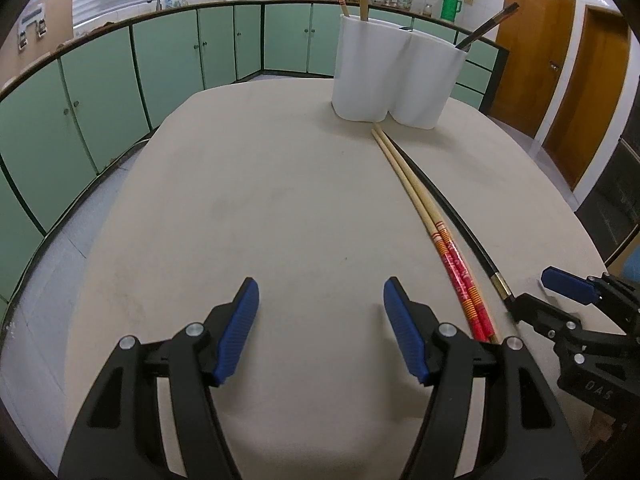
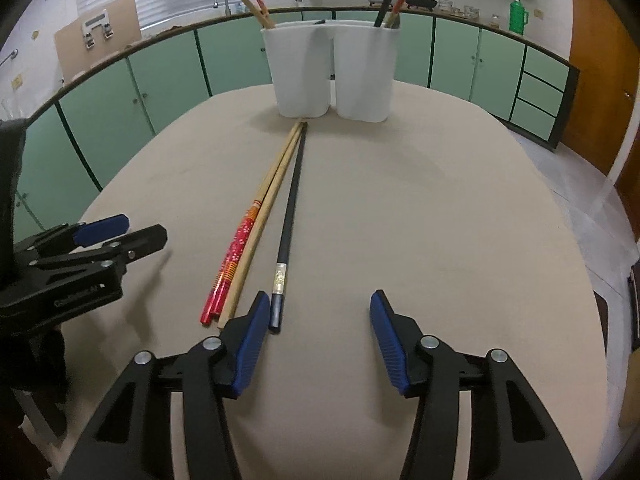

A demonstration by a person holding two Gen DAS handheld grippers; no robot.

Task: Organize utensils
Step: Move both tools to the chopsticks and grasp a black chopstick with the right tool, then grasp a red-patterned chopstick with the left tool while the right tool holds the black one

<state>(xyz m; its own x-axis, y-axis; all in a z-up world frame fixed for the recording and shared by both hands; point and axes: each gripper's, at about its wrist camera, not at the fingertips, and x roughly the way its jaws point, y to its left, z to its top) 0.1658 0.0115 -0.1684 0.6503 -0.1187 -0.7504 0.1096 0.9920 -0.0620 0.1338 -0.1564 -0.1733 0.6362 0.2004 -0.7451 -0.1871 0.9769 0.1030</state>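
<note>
Right wrist view: black chopstick lies on the table, long axis running away toward the white holder — butt end just beside the right gripper, released; left gripper likewise released, farther off.

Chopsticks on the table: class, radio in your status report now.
Left gripper open, empty; right gripper open, empty. Three chopsticks lie loose before the white holder. Nothing in the way.

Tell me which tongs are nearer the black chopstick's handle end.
Right. The right tongs sit open with the left pad just beside the black chopstick, its handle end at that pad. The left tongs are open further left, beyond the red-handled chopsticks.
</note>
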